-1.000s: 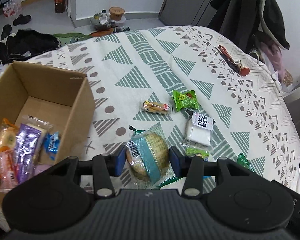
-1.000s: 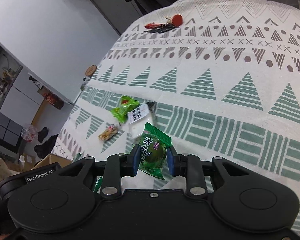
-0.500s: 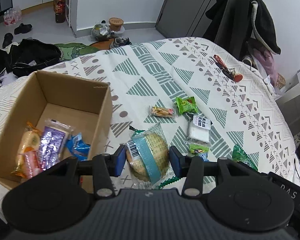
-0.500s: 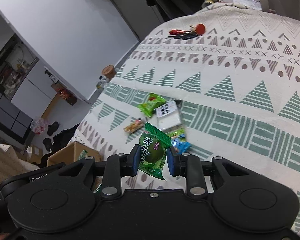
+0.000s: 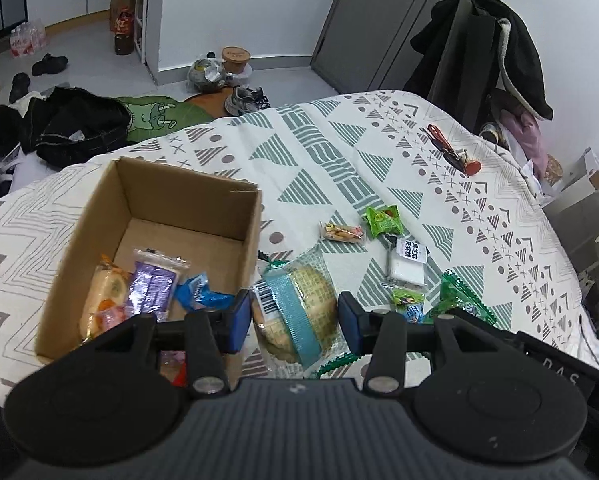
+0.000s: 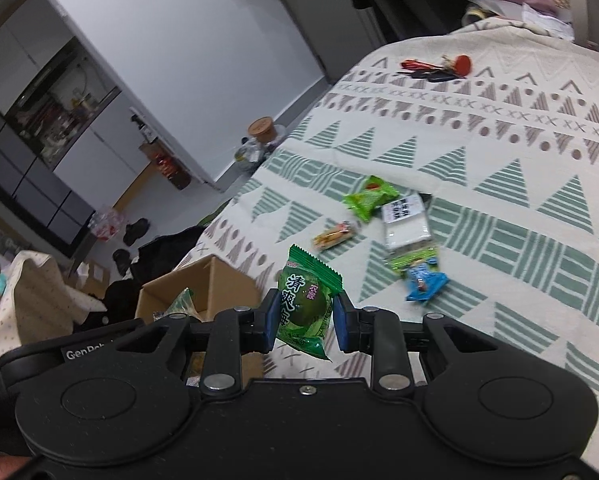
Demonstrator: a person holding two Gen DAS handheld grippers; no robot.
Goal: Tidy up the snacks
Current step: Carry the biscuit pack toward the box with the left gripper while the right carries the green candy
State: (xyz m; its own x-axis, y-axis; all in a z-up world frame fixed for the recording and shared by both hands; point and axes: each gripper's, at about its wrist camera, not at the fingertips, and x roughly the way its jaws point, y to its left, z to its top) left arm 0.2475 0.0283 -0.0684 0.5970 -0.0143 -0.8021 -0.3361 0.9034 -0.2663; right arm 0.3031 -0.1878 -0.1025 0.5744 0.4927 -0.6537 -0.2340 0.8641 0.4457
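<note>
right wrist: green plum candy packet [image 6: 305, 308], glossy, crinkle-edged.

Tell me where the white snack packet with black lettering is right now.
In the right wrist view the white packet lies on the patterned cloth, right of the light green packet.

Open from above: cardboard box [image 5: 171, 216], far half of its floor bare, near half taken up by a heap of wrapped snacks [image 5: 139, 292]. Right of the box, a clear strip of patterned bedspread [image 5: 307, 160], then a loose cluster of small packets [image 5: 383, 240] barring a low sweep. Far beyond the box, a bunch of keys [image 5: 451, 150] alone on open cloth. Between left tool [image 5: 295, 316] and box, only the right wall to clear.
</note>
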